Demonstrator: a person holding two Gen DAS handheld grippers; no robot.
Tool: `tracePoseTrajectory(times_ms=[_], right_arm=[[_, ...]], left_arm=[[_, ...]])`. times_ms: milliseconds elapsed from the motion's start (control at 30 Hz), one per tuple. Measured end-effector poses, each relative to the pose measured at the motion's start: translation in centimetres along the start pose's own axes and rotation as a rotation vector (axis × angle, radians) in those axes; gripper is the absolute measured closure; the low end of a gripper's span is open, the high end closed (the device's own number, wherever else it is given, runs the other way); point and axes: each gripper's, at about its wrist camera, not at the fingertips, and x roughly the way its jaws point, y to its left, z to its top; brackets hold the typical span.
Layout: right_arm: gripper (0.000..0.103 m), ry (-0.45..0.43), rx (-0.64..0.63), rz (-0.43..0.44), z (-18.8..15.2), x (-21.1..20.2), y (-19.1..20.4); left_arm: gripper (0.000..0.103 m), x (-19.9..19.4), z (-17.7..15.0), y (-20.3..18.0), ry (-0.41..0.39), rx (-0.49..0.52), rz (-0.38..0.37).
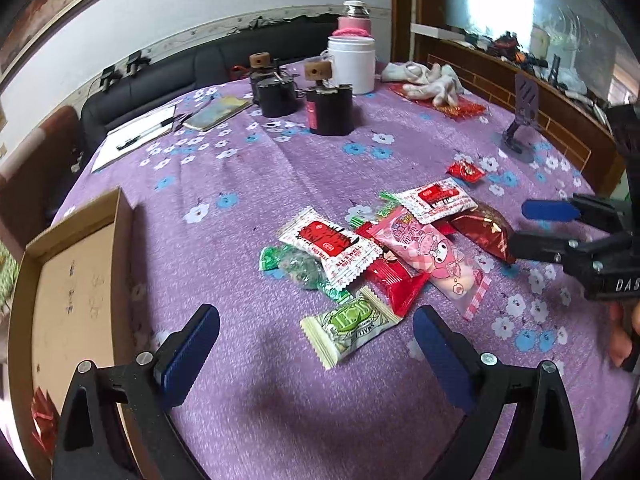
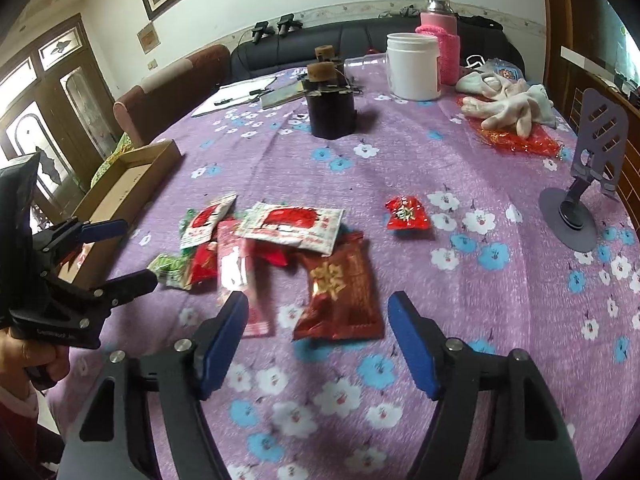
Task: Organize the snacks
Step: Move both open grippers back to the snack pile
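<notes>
- Foil and plastic snack packets (image 1: 384,252) lie in a loose heap near the middle of a round table covered with a purple flowered cloth (image 1: 256,184).
- In the heap, a pink cartoon packet (image 1: 432,256) lies across a red wrapper (image 1: 396,280), with two white-and-red packets (image 1: 328,246) beside and behind it.
- A green-and-white packet (image 1: 346,328) sits at the near edge of the heap, and a green foil sweet (image 1: 296,266) lies to its left.
- A dark red foil packet (image 2: 340,296) lies at the right end of the heap, as the left camera sees it.
- One small red sweet (image 2: 406,213) rests alone on the cloth, apart from the heap.
- The left gripper (image 1: 316,332) hovers over the cloth with its blue pads wide apart; the green-and-white packet lies beyond and between the tips, untouched.
- The right gripper (image 2: 316,312) hovers just short of the dark red foil packet, pads apart and holding nothing.
- A shallow cardboard box (image 1: 76,280) sits at the table's left edge, with a bit of red foil in its near corner.
- Farther back stand two dark canisters (image 1: 328,114), a white jar (image 1: 352,64) and a flask in a pink knitted sleeve (image 1: 354,20).
- White gloves (image 2: 508,106) lie on a red bag, and a purple phone stand (image 2: 580,208) stands near the right edge.
- A hand (image 2: 28,356) grips the left gripper's handle.
</notes>
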Motion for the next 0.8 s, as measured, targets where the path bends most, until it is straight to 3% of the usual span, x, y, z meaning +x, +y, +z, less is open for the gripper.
tracePoseTrajectory(times_ms=[633,800], right_arm=[[0.032,0.012,0.015,0.032,0.2,1.4,-0.6],[0.04,0.025,0.012,0.025,0.4,1.9,-0.5]], left_arm=[[0.007,1.9,0.1,-1.0,0.044,0.042,-0.02],[0.007,2.0,0.0,-0.8,0.049,0.035,-0.04]])
